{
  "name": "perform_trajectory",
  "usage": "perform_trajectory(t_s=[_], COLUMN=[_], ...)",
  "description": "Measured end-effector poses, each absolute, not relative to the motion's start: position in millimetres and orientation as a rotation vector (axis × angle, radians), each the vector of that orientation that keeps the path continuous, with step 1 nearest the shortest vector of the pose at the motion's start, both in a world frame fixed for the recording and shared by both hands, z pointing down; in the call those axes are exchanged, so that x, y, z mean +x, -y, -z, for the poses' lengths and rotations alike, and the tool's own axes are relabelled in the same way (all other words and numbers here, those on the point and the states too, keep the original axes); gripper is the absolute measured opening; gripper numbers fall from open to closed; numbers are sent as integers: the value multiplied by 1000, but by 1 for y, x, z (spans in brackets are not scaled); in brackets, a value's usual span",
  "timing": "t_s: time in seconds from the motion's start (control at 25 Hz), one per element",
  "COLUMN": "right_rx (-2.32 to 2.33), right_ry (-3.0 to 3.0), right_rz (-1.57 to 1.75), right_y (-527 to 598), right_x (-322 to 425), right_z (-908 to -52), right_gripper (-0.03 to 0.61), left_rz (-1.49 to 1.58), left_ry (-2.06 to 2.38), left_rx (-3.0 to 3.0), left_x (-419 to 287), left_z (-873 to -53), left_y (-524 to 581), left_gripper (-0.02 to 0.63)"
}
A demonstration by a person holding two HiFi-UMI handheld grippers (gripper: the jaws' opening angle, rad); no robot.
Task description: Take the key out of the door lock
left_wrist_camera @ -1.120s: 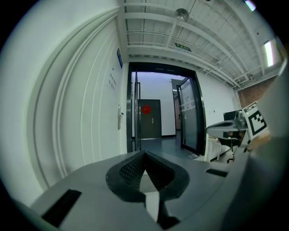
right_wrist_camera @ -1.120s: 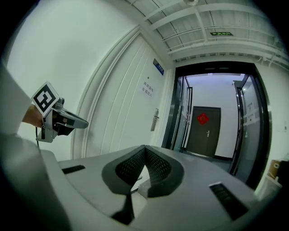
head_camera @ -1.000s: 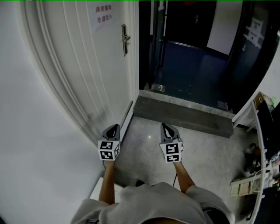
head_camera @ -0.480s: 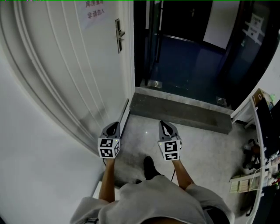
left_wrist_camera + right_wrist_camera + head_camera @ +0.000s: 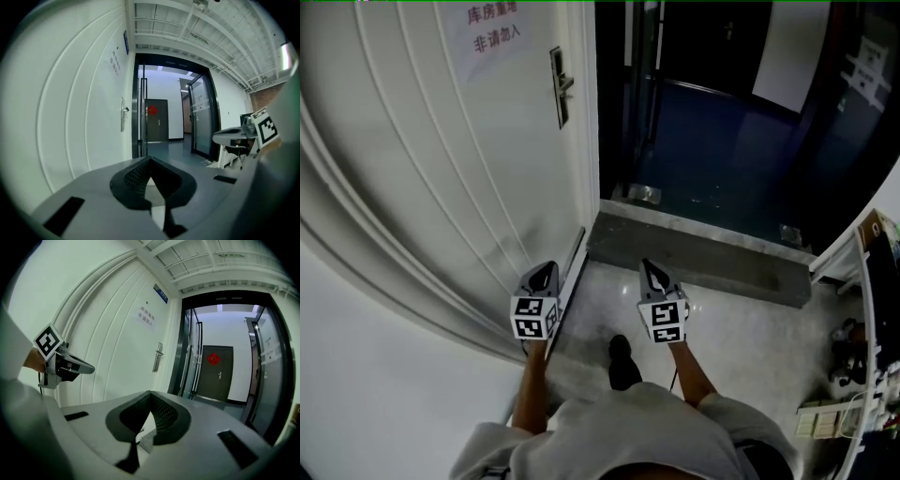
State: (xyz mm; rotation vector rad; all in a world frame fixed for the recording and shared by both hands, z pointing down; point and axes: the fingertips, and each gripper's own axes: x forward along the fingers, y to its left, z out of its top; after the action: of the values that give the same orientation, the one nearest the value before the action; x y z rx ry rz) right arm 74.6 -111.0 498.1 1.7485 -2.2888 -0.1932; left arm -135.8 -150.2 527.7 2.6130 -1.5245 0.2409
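My left tongs (image 5: 546, 273) and right tongs (image 5: 651, 268) are both closed, empty; the door lock (image 5: 562, 86) sits well ahead, near the open edge of the white door (image 5: 431, 178); key too small to make out.

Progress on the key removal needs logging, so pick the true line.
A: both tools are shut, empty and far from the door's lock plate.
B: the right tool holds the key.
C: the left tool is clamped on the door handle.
A: the left tool and right tool hang low, well away from the lock plate on the white door, and each tool's own view shows its tips together with nothing between.
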Motion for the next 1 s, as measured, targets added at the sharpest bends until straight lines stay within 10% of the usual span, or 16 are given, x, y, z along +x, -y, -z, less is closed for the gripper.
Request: perform_trajectory(t_s=[1.0], right_rx=[1581], right_ry=[2431], right_rz=[194], right_y=[410], right_x=[122], right_z=[-485], right_gripper=[23], left_rz=[-261], left_ry=[1667], left_rx=[2513], left_x=[-75], left_z=[-508], left_y=[418], left_gripper=[18])
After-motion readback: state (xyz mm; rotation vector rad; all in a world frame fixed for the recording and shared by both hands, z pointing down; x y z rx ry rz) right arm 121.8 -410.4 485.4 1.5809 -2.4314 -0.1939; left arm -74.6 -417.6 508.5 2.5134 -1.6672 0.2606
